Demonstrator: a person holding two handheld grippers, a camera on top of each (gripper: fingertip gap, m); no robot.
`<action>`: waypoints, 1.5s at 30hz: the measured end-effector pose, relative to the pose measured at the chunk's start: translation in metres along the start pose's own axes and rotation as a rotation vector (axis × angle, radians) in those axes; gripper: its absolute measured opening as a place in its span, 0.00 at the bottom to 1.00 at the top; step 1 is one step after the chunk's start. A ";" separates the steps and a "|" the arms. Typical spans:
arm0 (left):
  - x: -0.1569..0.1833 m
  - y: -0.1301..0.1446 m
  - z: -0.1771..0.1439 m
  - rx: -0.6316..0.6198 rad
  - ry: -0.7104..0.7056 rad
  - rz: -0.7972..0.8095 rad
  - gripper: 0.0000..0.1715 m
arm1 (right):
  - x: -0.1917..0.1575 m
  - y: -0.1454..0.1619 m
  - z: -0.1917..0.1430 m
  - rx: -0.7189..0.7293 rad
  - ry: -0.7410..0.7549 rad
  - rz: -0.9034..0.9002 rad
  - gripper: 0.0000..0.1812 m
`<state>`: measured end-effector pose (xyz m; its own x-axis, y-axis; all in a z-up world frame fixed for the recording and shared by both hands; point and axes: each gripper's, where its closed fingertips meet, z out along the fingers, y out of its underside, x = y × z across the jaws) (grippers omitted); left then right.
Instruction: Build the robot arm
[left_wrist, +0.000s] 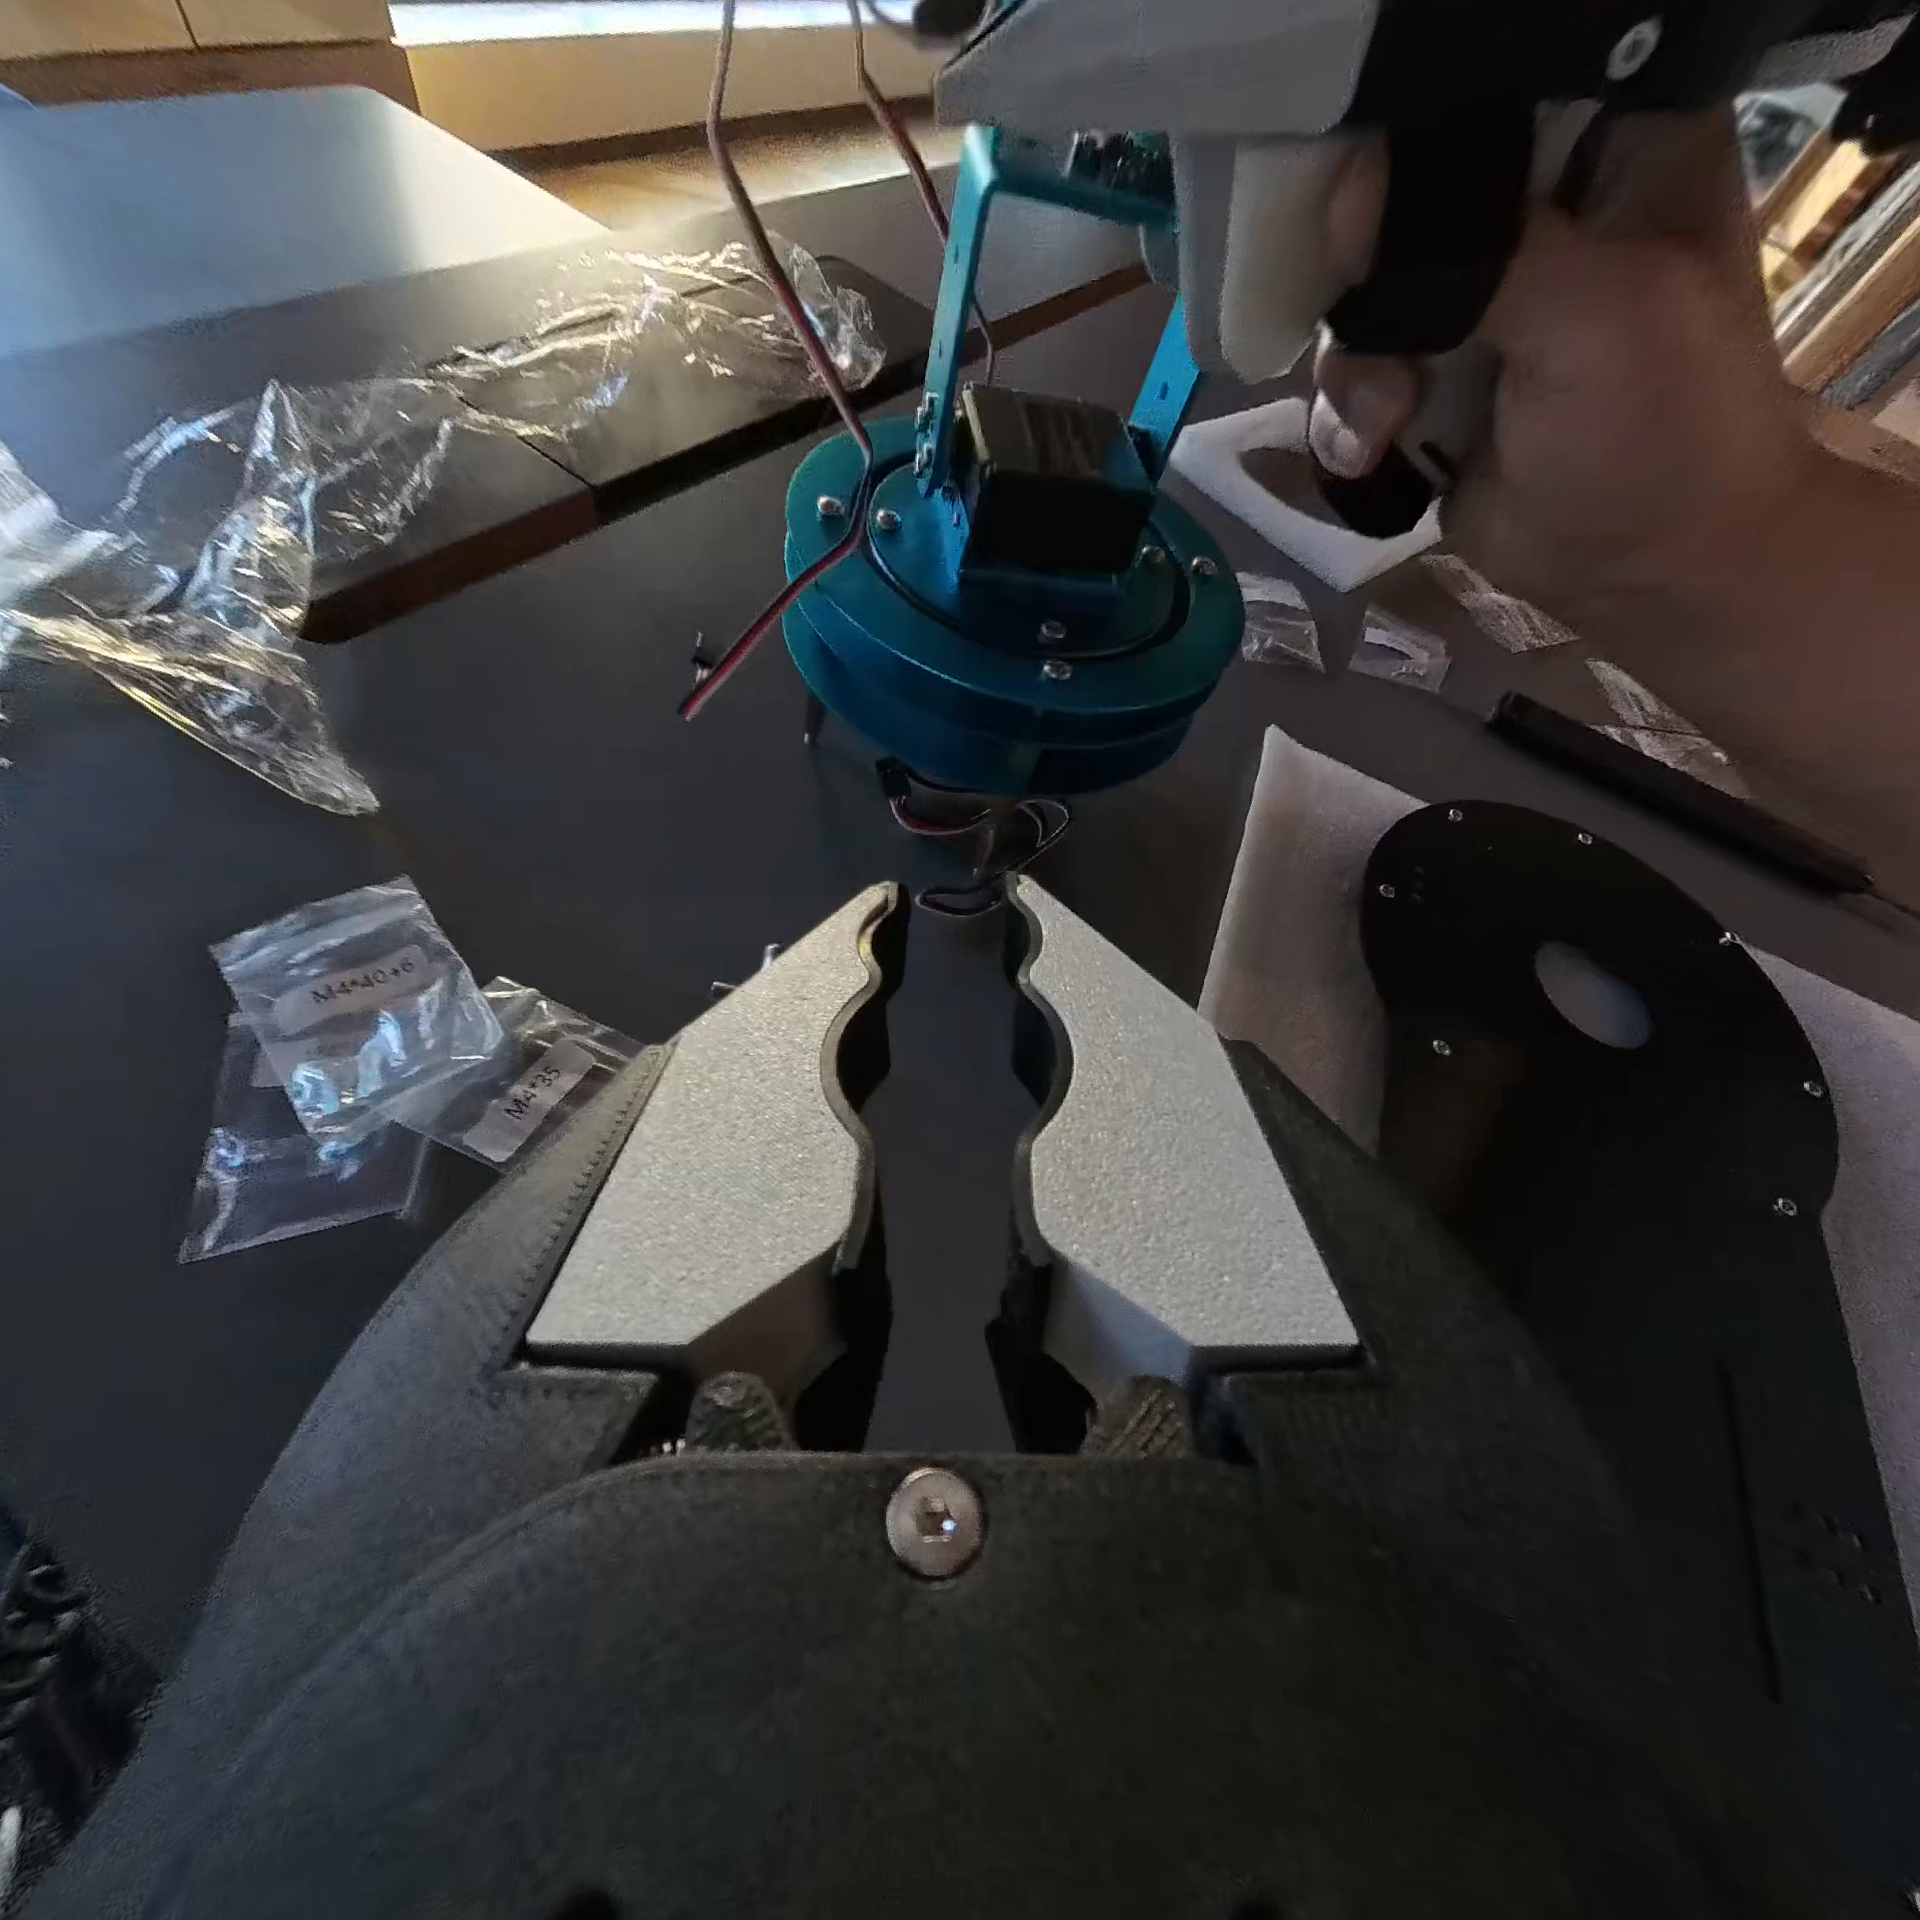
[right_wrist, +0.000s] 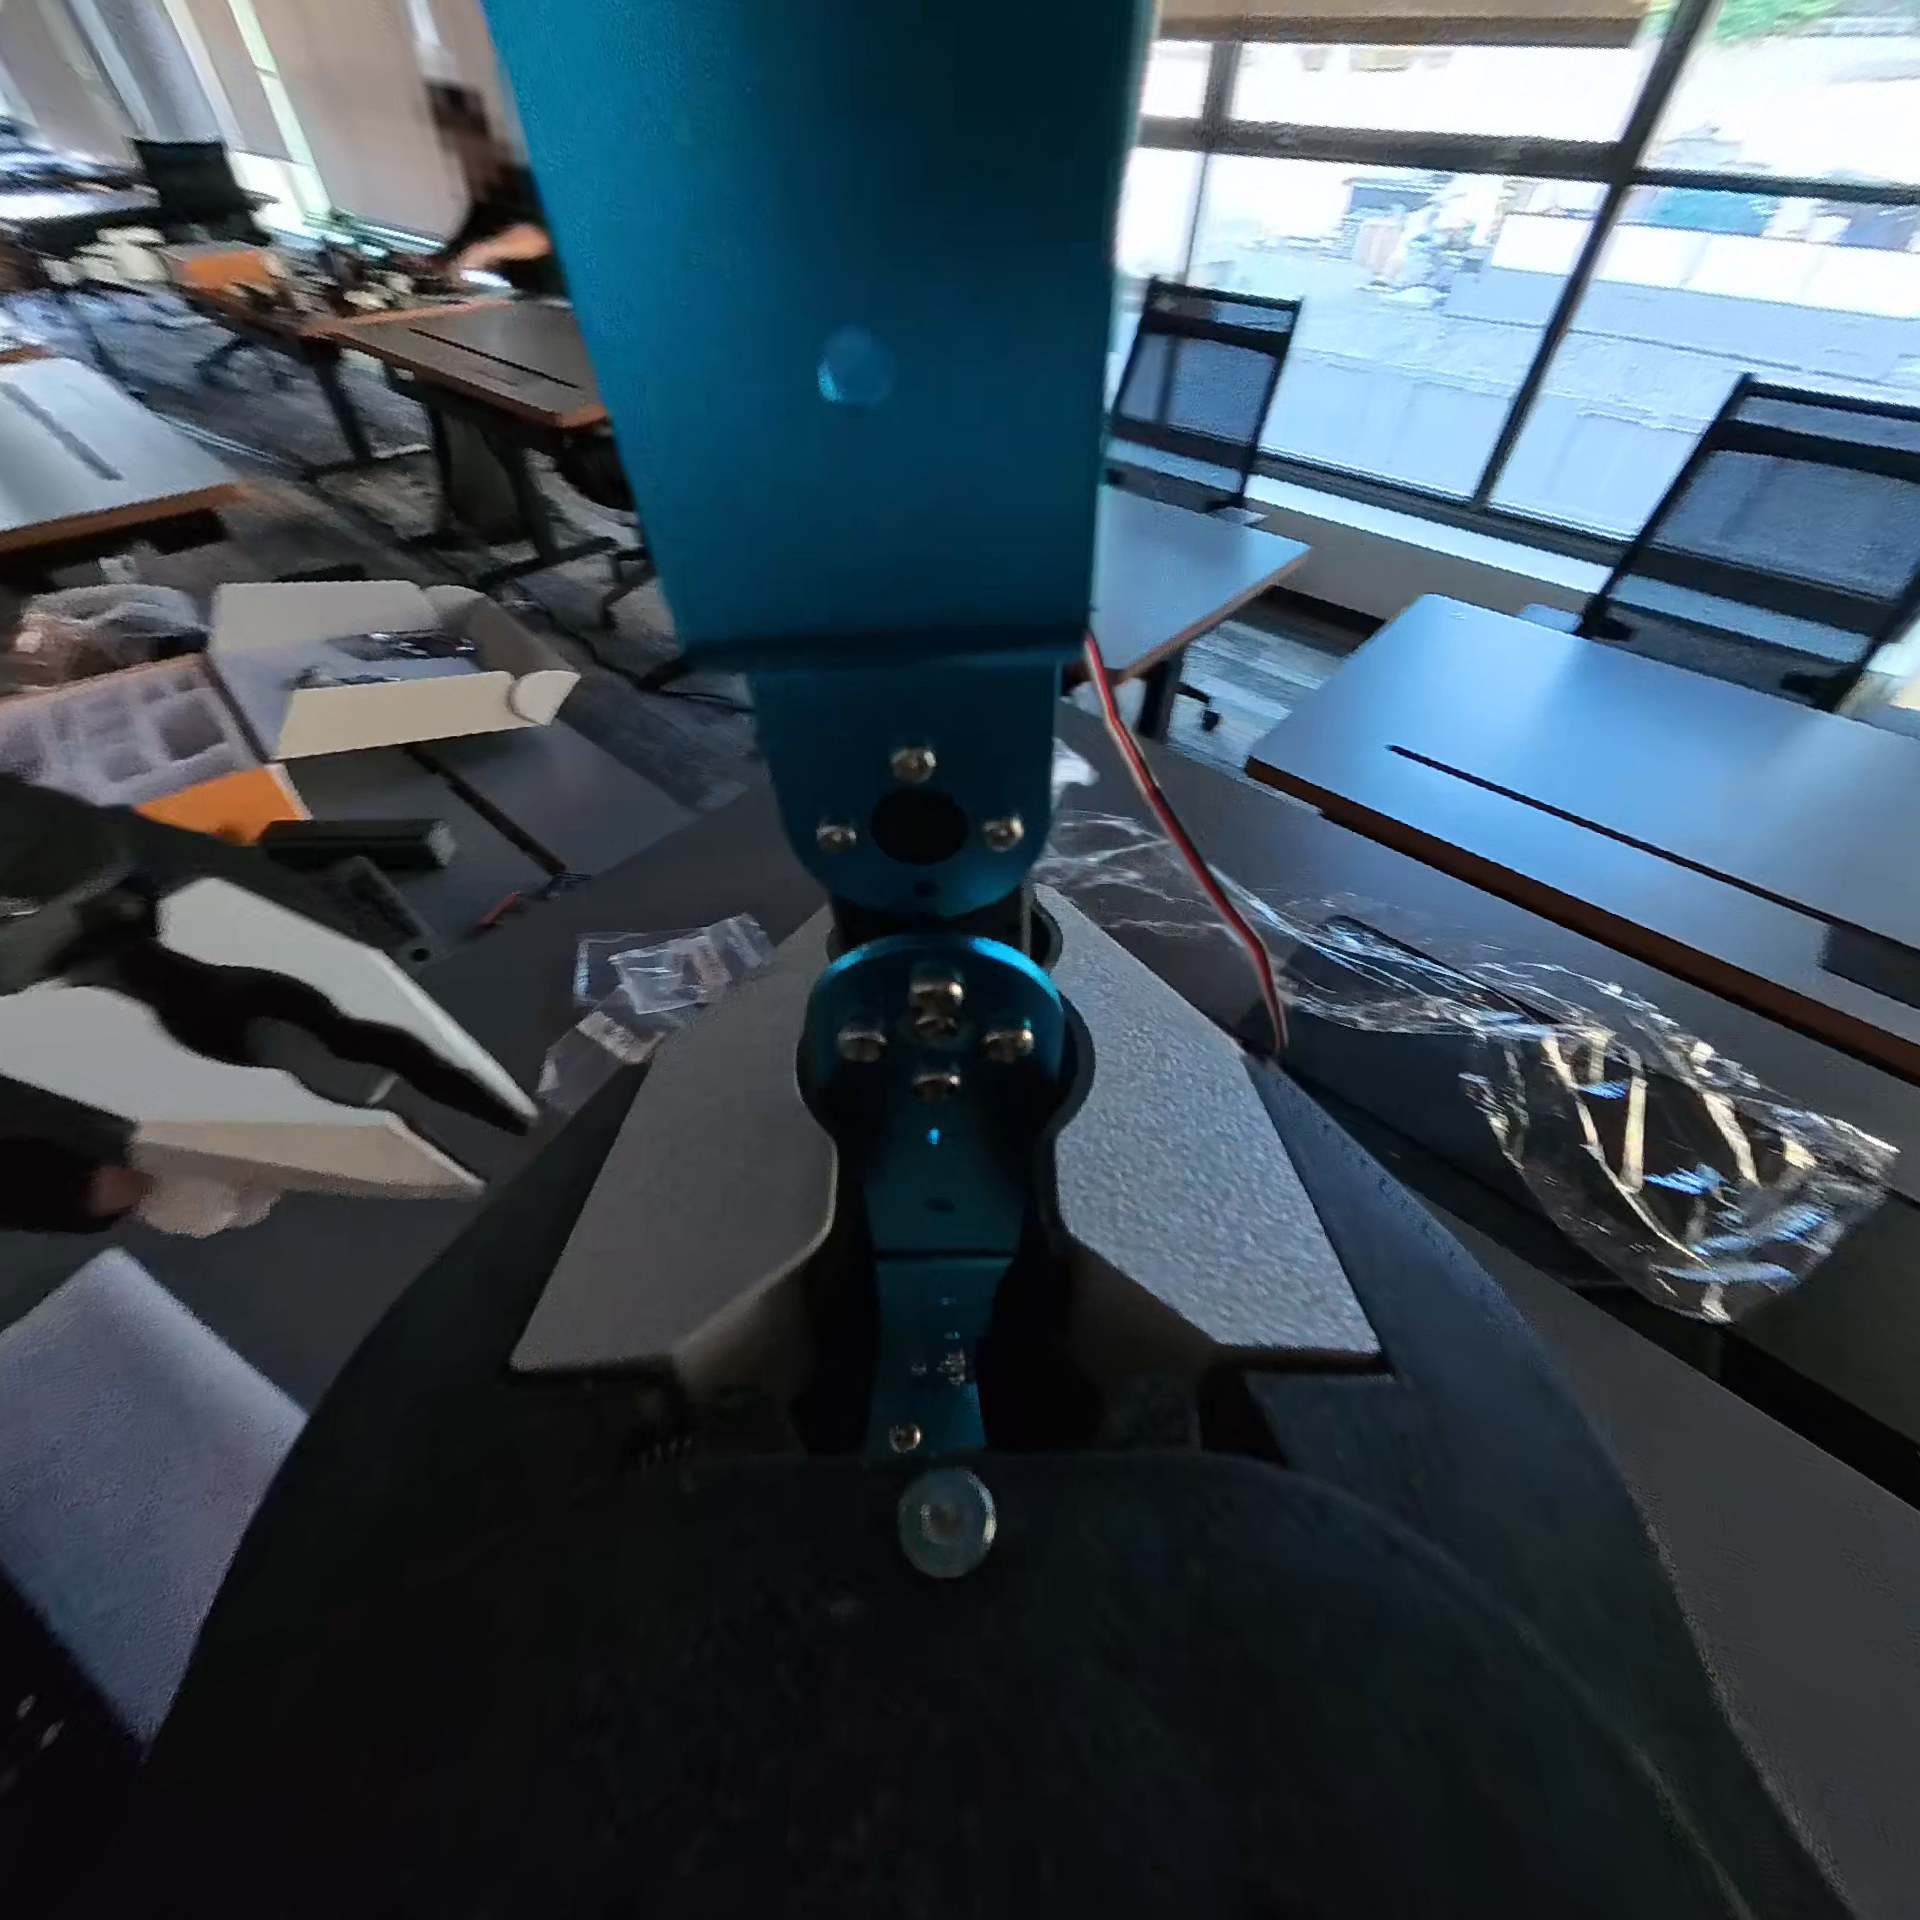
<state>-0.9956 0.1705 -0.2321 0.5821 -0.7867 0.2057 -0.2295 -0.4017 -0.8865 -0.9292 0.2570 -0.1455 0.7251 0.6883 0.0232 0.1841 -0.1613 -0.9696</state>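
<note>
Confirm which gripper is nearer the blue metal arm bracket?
Right. The right gripper is shut on the blue bracket, which sits between its jaws. The left gripper hangs open and empty in front of the round blue base, apart from the bracket.

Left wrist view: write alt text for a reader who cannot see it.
The left tool is open and empty above a dark table, its fingertips near the wires under a blue round base carrying a black servo. The right tool, in a gloved hand, grips the blue bracket above. Small plastic bags lie left, a black plate right.
</note>
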 end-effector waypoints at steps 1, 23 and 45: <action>0.000 0.002 0.002 -0.006 0.008 -0.009 0.10 | -0.004 0.000 0.000 0.001 -0.037 -0.004 0.13; 0.028 -0.052 0.027 0.098 0.185 0.087 0.19 | -0.045 0.006 -0.023 -0.054 -0.600 -0.160 0.13; 0.052 -0.037 -0.027 0.172 0.091 0.020 0.17 | 0.000 0.026 -0.139 0.008 -0.465 -0.086 0.28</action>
<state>-0.9778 0.1315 -0.1773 0.5042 -0.8359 0.2170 -0.0989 -0.3055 -0.9470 -0.8317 0.1545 -0.1366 0.3327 0.9430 -0.0066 0.2238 -0.0858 -0.9709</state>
